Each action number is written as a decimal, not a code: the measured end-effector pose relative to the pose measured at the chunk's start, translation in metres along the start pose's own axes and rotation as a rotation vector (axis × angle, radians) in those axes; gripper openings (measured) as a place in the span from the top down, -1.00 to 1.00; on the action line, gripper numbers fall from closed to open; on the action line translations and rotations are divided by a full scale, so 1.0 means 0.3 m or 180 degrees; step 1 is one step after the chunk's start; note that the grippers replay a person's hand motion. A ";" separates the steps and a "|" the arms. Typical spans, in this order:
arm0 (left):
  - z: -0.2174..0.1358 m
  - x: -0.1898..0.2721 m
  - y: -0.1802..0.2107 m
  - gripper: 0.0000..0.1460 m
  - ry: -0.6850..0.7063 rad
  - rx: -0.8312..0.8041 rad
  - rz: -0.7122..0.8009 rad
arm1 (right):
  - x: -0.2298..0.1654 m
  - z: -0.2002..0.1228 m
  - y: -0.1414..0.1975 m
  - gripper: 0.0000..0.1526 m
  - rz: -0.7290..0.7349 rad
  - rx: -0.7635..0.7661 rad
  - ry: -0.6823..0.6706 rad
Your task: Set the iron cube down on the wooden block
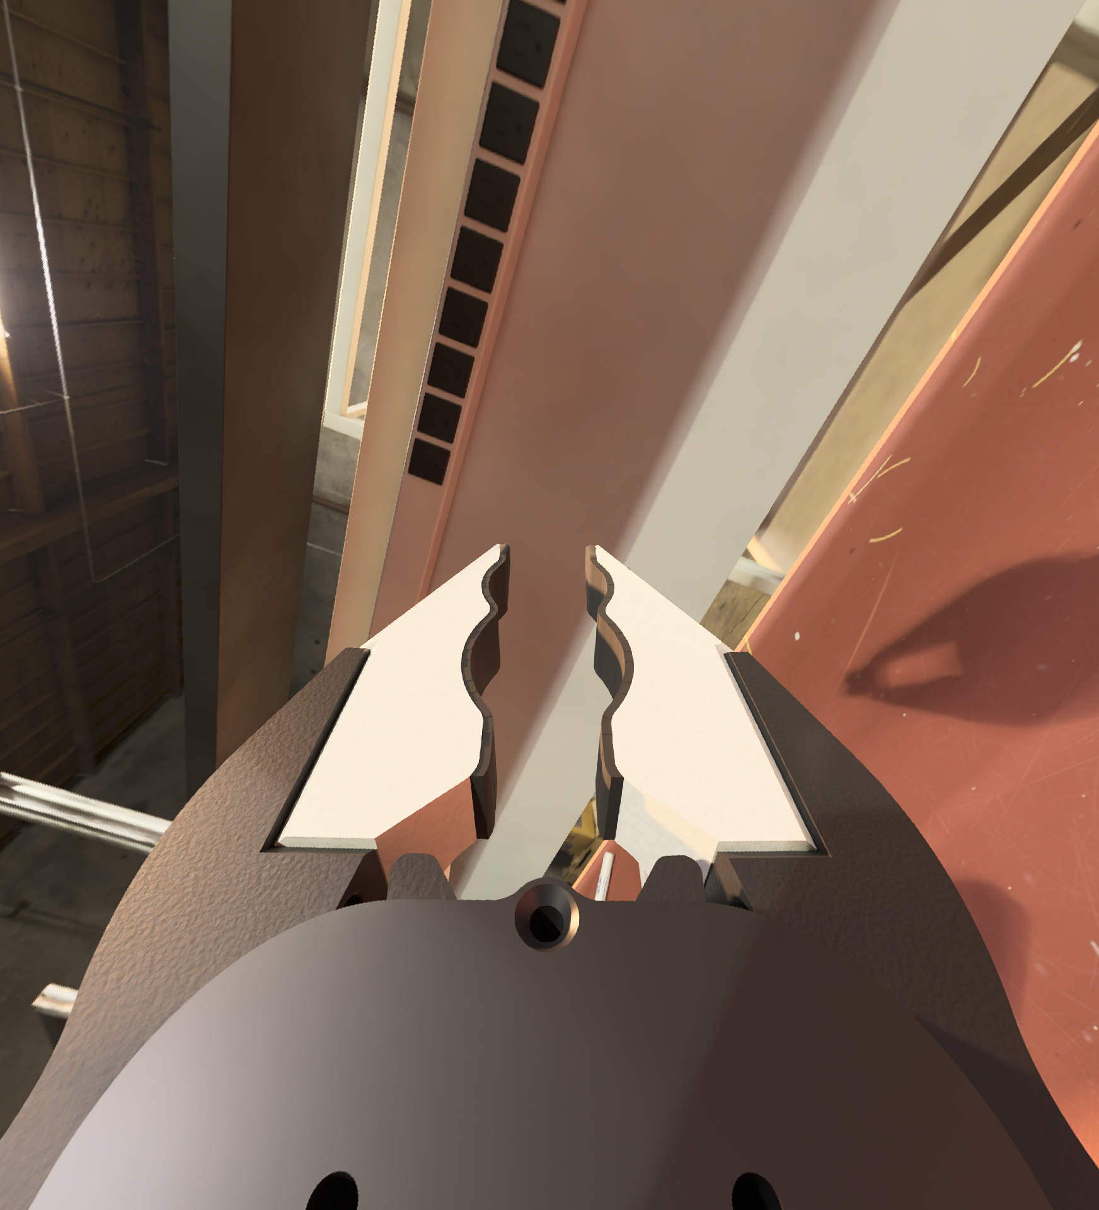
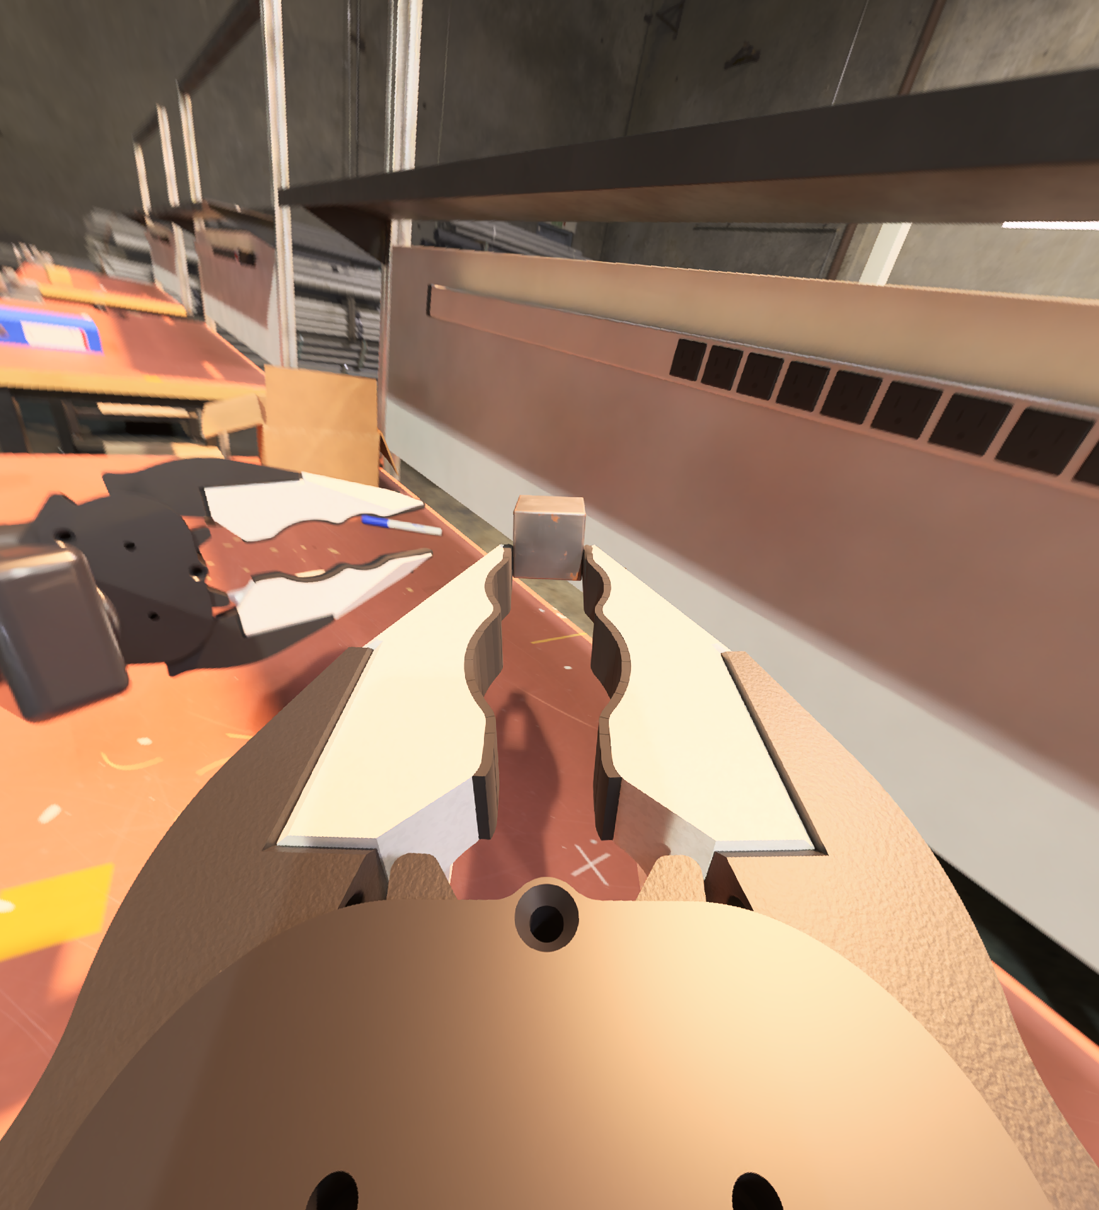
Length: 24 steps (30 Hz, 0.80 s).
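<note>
The iron cube [image 2: 548, 538], grey and shiny, sits between the fingertips of my right gripper [image 2: 547, 556], which is shut on it and holds it above the back edge of the red-brown table [image 2: 160, 733]. My left gripper [image 1: 547, 556] is open and empty, tilted and pointing along the back panel. It also shows in the right wrist view [image 2: 428, 529], lying low over the table to the left, jaws apart. No wooden block shows in either view.
A blue marker [image 2: 403, 525] lies near the left gripper's tips. A yellow patch [image 2: 43, 913] marks the table at front left. A back panel with dark sockets [image 2: 861, 406] runs along the right under a shelf [image 2: 730, 164]. A cardboard box [image 2: 321, 425] and a blue binder [image 2: 36, 330] stand farther off.
</note>
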<state>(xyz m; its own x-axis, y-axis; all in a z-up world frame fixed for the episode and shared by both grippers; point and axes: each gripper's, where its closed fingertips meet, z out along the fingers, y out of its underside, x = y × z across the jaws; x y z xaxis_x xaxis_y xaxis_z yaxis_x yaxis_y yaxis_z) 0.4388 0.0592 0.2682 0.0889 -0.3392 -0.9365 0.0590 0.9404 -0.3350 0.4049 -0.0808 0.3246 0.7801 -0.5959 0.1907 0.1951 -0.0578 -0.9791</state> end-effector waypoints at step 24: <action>0.022 0.087 0.056 0.70 0.0667 -0.0046 -0.0046 | 0.556 -0.409 0.072 0.73 0.0612 -0.0224 0.0986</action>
<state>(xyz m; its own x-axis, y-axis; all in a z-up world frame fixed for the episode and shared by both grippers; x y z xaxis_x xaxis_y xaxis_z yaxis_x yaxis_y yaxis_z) 0.4485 0.0659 0.2388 -0.1209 -0.3413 -0.9322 0.0443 0.9363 -0.3485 0.4663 -0.2796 0.3263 0.5794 -0.8149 -0.0172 0.0127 0.0302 -0.9995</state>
